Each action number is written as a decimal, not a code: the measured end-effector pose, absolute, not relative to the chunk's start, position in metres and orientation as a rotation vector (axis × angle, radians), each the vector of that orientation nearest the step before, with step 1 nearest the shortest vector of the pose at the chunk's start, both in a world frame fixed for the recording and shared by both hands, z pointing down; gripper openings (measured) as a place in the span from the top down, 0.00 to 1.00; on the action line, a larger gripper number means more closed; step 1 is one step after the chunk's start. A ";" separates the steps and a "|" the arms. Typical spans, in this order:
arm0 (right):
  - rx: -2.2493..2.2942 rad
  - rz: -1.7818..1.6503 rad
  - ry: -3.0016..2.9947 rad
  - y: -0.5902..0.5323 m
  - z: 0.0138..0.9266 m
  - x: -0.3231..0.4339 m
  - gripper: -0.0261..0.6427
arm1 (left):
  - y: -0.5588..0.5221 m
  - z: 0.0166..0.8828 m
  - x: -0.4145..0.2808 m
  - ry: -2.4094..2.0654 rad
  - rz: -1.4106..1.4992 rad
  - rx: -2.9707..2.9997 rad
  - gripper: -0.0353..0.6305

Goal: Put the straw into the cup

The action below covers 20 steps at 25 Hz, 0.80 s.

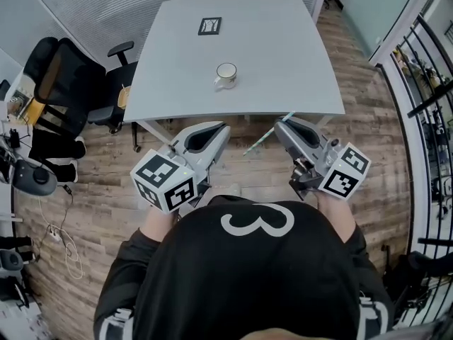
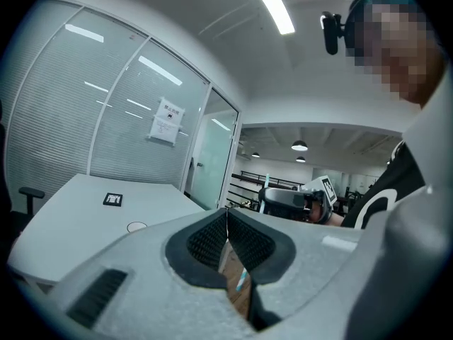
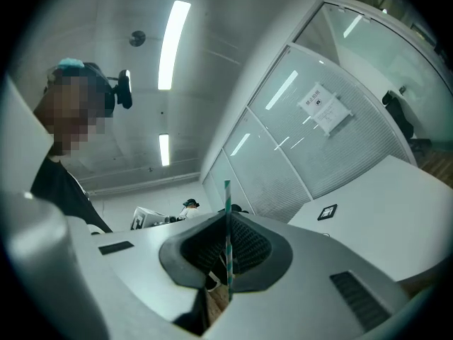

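Note:
A white cup stands near the front middle of the grey table, and shows as a small rim in the left gripper view. A green-and-white striped straw is pinched in my right gripper, slanting down-left below the table's front edge. In the right gripper view the straw stands upright between the shut pads. My left gripper is beside it, jaws shut with nothing between them. Both grippers hang short of the table edge, over the floor.
A black square marker tag lies on the table behind the cup. A black office chair stands at the table's left. Glass partitions run behind the table, a dark railing at right, and cables lie on the wooden floor.

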State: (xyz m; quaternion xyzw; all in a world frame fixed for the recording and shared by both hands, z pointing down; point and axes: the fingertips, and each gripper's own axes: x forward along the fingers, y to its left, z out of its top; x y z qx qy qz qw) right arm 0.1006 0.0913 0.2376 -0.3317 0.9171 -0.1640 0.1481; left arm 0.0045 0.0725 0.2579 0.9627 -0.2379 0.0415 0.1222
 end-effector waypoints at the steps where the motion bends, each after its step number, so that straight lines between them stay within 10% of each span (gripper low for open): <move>1: -0.941 -0.498 2.619 0.082 0.236 0.099 0.92 | 0.062 0.258 0.002 -0.689 0.118 2.803 0.92; 20: -0.999 -0.573 2.530 -0.055 0.251 0.067 0.92 | -0.079 0.293 -0.039 -0.650 0.133 2.739 0.92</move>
